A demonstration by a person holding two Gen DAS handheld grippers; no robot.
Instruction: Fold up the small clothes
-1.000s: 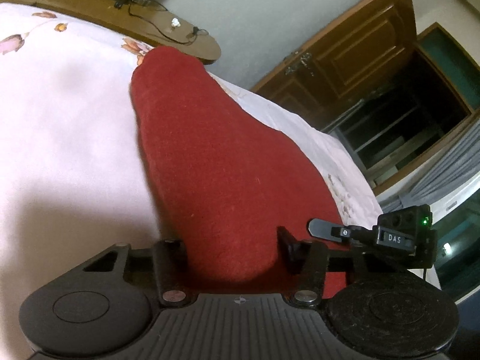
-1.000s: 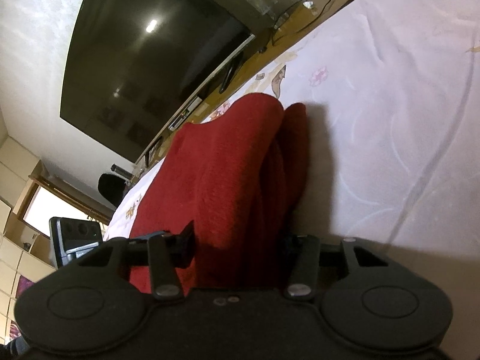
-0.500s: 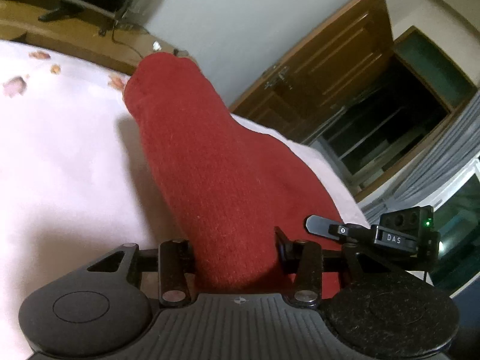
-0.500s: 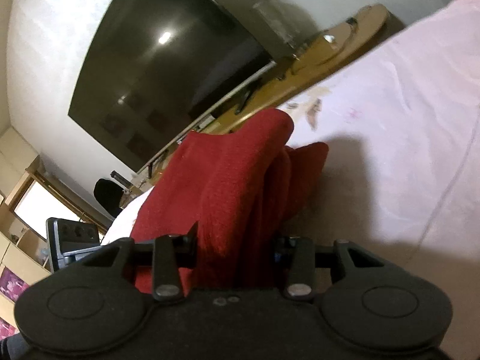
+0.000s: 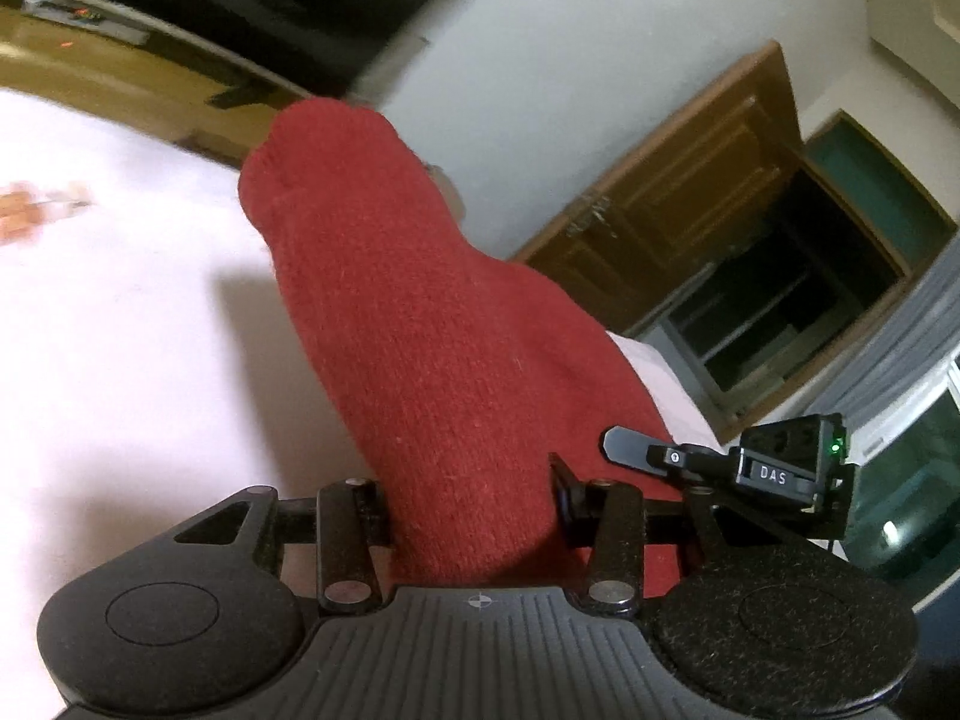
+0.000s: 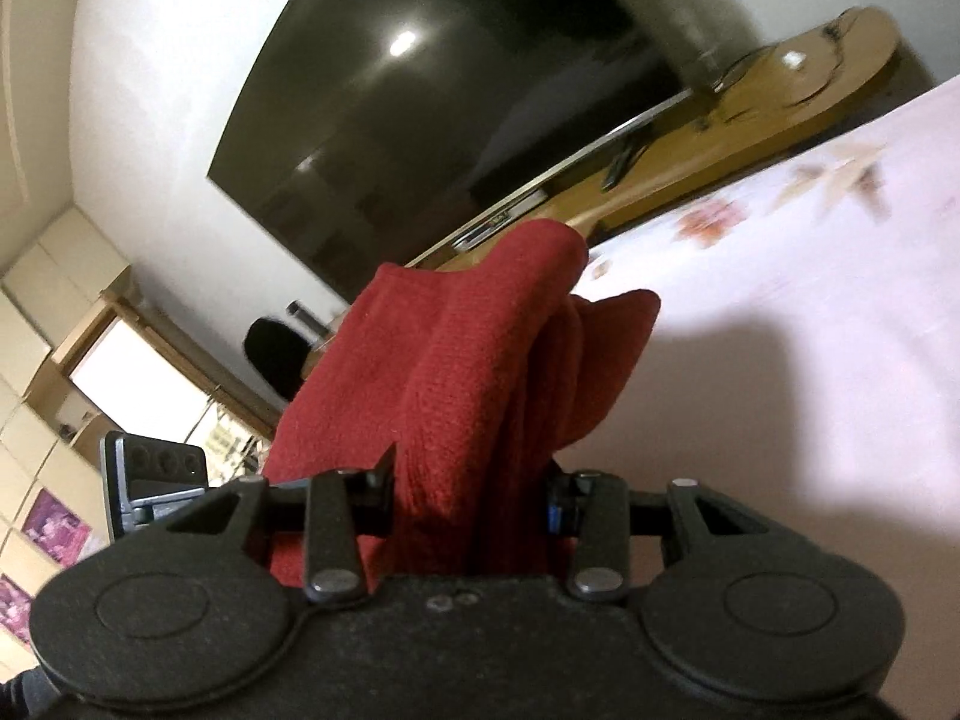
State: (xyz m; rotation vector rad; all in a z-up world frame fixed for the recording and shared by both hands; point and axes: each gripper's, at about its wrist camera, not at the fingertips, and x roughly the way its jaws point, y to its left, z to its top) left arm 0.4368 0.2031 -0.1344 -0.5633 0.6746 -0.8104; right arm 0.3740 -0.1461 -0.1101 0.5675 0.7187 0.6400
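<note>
The red knit garment [image 5: 420,348] is up off the pink bed sheet [image 5: 108,312], pinched by both the left gripper [image 5: 471,510] and the right gripper [image 6: 471,504], bunched and hanging, so I think the folding is not finished.

left tongs [image 5: 471,507] clamped on red knit garment [image 5: 414,348] | lifted above pale bedsheet [image 5: 120,324]

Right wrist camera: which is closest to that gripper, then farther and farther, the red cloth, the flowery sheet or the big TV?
1. Red cloth: pinched in the right gripper, straight ahead.
2. Flowery sheet: spread below and to the right.
3. TV: on the far wall, upper left, past the wooden stand.
</note>
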